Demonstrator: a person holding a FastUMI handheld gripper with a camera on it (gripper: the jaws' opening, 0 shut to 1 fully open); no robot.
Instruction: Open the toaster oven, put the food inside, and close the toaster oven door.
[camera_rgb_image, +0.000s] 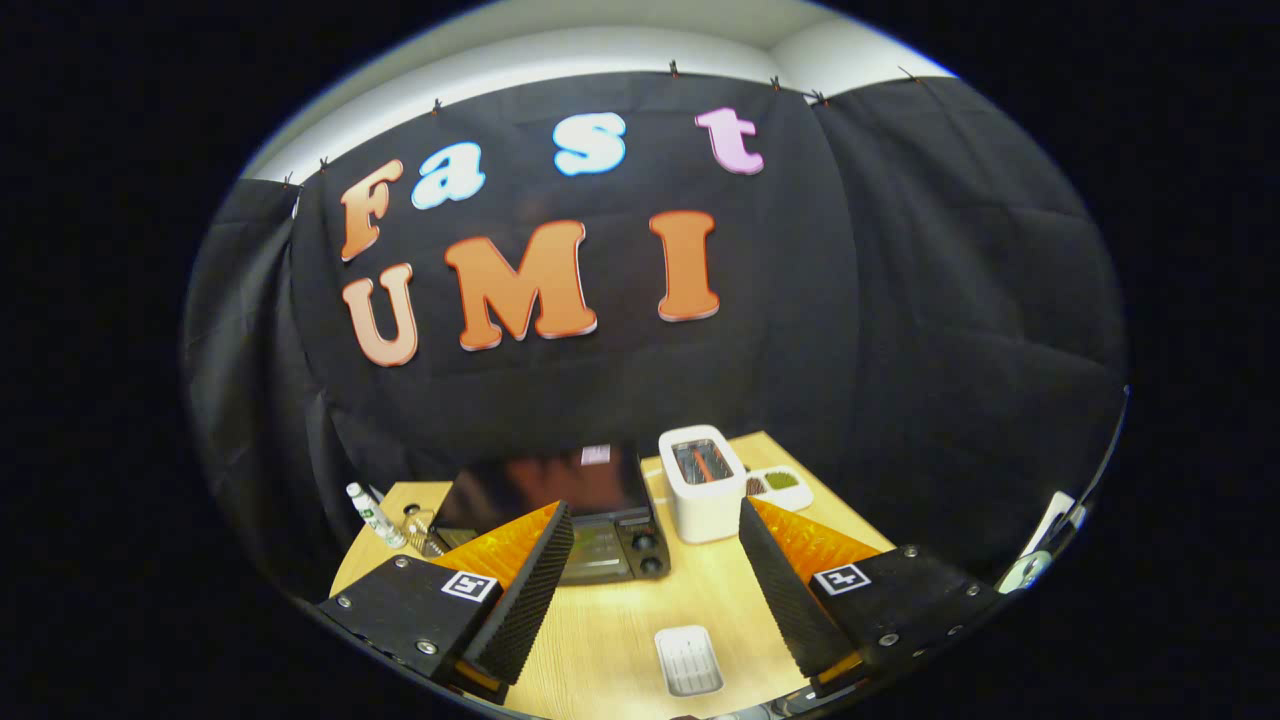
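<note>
The gripper (655, 565) is held wide open and empty above a wooden table (620, 610). The toaster oven (590, 520), door closed, is seen just beyond its fingers, beside a white toaster (702, 485).

Even overhead light falls on the wooden table (720, 600), bright and warm against the black cloth wall (900, 300), which soaks up most of it. A pale ceiling strip glows above the cloth. The toaster oven's (590, 520) dark top carries a soft orange reflection and a small white glare patch. The fisheye lens bends the table and wall sharply toward the rim, where detail smears. The gripper (655, 560), fingers spread wide with nothing between them, is crisp, its ribbed pads clearly rendered. Shadows on the table are faint.
</note>
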